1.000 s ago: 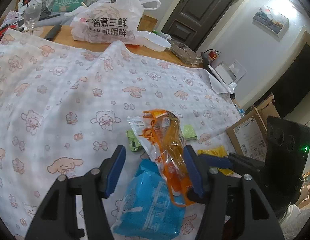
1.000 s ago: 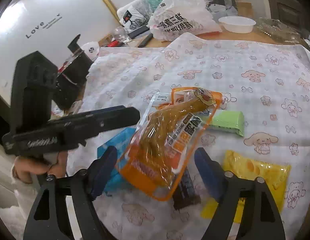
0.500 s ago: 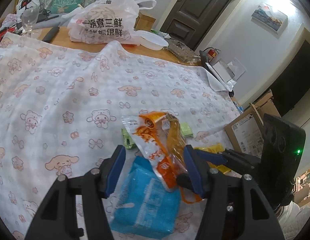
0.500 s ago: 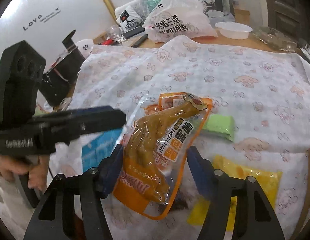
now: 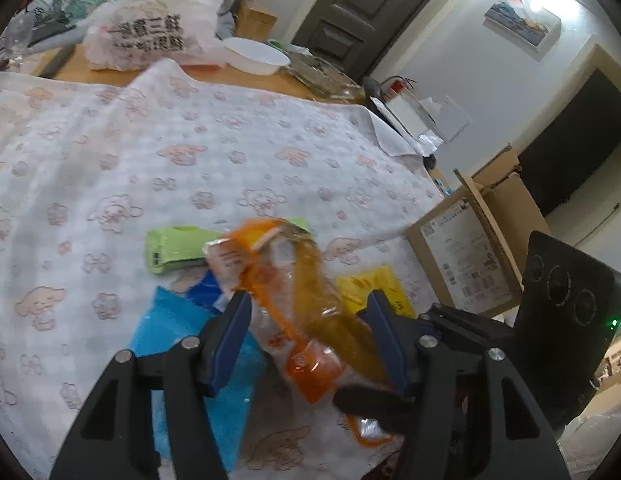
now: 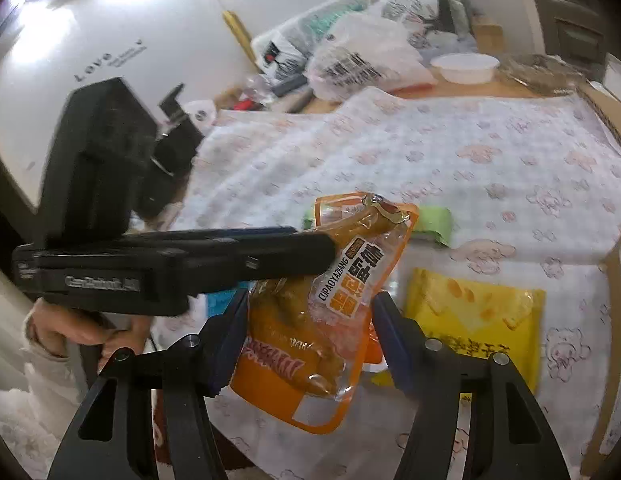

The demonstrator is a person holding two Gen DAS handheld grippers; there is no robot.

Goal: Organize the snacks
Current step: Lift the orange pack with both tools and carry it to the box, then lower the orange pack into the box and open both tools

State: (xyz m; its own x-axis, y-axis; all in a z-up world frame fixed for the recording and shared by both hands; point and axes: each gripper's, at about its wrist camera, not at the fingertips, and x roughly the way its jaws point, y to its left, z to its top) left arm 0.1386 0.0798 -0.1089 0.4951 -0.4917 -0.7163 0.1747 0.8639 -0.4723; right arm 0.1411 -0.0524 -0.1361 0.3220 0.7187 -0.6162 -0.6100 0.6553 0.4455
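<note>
An orange chicken-foot snack pouch [image 6: 322, 320] stands up between the blue pads of my right gripper [image 6: 308, 336], whose jaws press its sides and hold it above the cloth. It also shows in the left wrist view [image 5: 306, 308], between the pads of my left gripper [image 5: 308, 340], which is open around it. Below lie a blue packet [image 5: 178, 336], a green packet [image 5: 174, 248] and a yellow packet [image 6: 478, 316] on the cartoon-print tablecloth [image 5: 150, 152].
An open cardboard box [image 5: 474, 248] stands off the table's right side. At the far end are a white printed plastic bag [image 5: 150, 28], a white bowl [image 5: 256, 56] and a clear tray [image 5: 322, 76]. Dark clutter [image 6: 178, 140] sits at the left edge.
The right gripper has closed in on the orange pouch and lifted it up. The left gripper has moved in so its open jaws bracket the pouch. The green packet now shows fully.
</note>
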